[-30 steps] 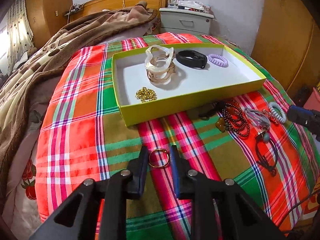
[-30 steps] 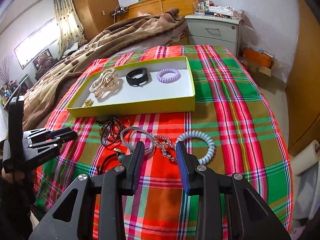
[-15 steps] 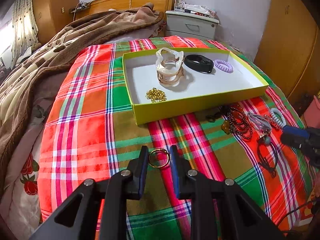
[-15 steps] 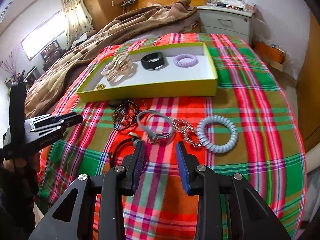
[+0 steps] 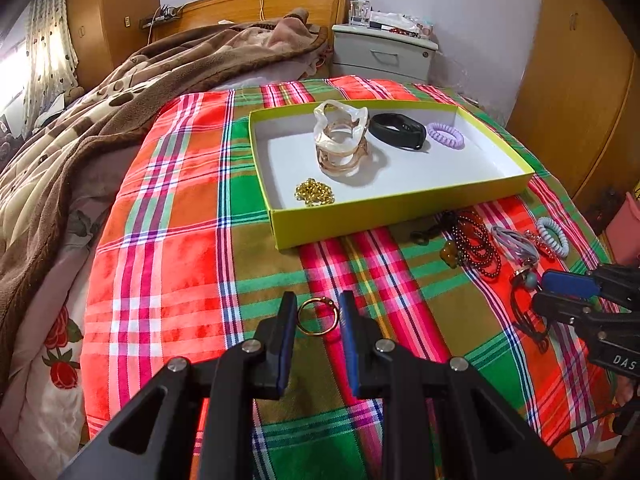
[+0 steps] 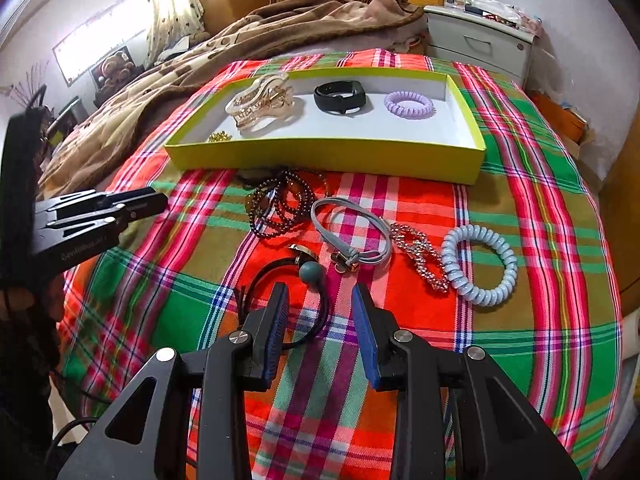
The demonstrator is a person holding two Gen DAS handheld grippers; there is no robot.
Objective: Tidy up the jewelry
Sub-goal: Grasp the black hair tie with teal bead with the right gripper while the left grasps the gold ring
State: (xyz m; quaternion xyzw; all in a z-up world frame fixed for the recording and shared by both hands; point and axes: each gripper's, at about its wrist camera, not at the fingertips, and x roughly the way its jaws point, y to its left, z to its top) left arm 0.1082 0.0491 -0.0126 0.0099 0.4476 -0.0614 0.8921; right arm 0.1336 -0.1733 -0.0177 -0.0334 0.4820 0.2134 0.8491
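Note:
My left gripper (image 5: 318,316) is shut on a gold ring (image 5: 318,316), held above the plaid bedspread, short of the yellow-green box (image 5: 400,210). The box holds a clear hair claw (image 5: 340,140), a black band (image 5: 396,130), a lilac coil tie (image 5: 445,135) and a gold chain (image 5: 315,193). My right gripper (image 6: 320,308) is open and empty, low over a black cord bracelet with a teal bead (image 6: 312,272). Ahead of it lie dark bead bracelets (image 6: 280,208), a grey strap (image 6: 352,232), a rhinestone chain (image 6: 420,252) and a pale blue coil tie (image 6: 480,264).
A brown blanket (image 5: 120,112) covers the bed's left and far side. A white nightstand (image 5: 384,54) stands behind the bed, wooden wardrobes (image 5: 580,80) to the right. The bed edge drops off at the near side. The left gripper also shows in the right wrist view (image 6: 100,212).
Both grippers have moved forward toward the box. The left still holds the ring. The right has opened wider and come down over the black cord bracelet.

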